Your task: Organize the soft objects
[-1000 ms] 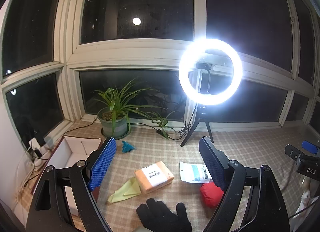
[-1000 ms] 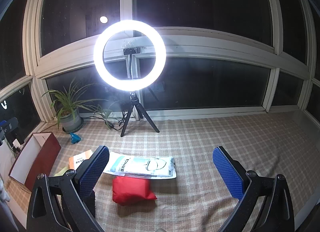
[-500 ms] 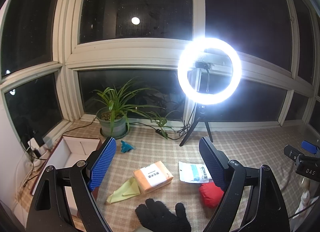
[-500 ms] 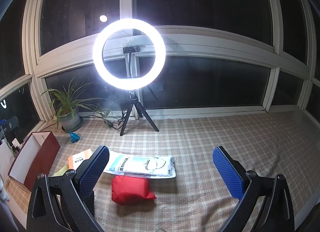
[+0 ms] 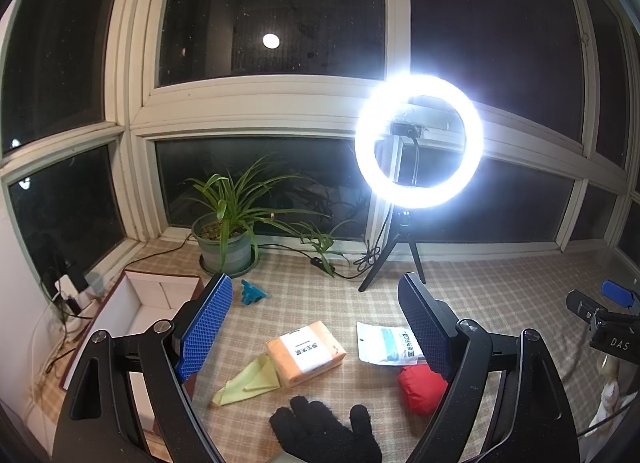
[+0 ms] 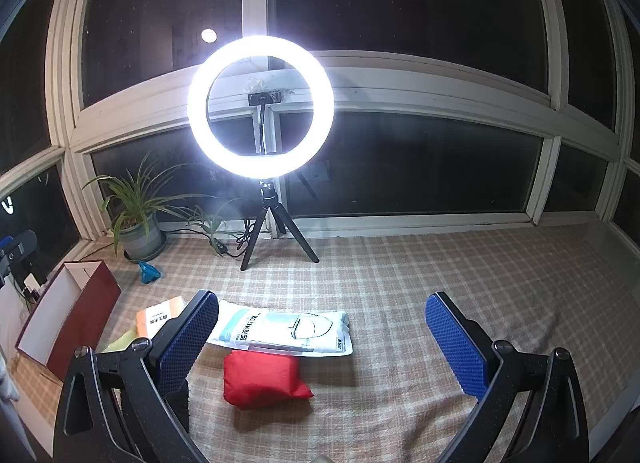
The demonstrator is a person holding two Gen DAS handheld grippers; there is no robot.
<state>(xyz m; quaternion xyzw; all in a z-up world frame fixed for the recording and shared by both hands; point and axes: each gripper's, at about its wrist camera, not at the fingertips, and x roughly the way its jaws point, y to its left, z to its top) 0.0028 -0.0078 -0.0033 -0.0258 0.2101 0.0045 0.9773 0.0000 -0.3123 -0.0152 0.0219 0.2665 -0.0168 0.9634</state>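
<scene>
On the checked cloth lie an orange tissue pack [image 5: 306,358], a yellow-green cloth [image 5: 248,381], a black glove [image 5: 324,433], a red soft pouch [image 5: 422,387] and a white mask packet [image 5: 386,348]. My left gripper [image 5: 316,327] hangs open above them, nothing between its blue pads. In the right wrist view the red pouch [image 6: 260,379] and mask packet [image 6: 280,333] lie between the fingers of my right gripper [image 6: 322,337], which is open and apart from both. The tissue pack [image 6: 160,315] peeks out behind its left finger.
An open dark-red box [image 5: 138,313] with white inside stands at the left. A potted plant [image 5: 226,247], a blue clip [image 5: 251,293], cables and a lit ring light on a tripod [image 5: 404,251] sit by the window. The other gripper [image 5: 608,319] shows at the right edge.
Both views have drifted very slightly; the objects on the cloth have not moved and both grippers stay open.
</scene>
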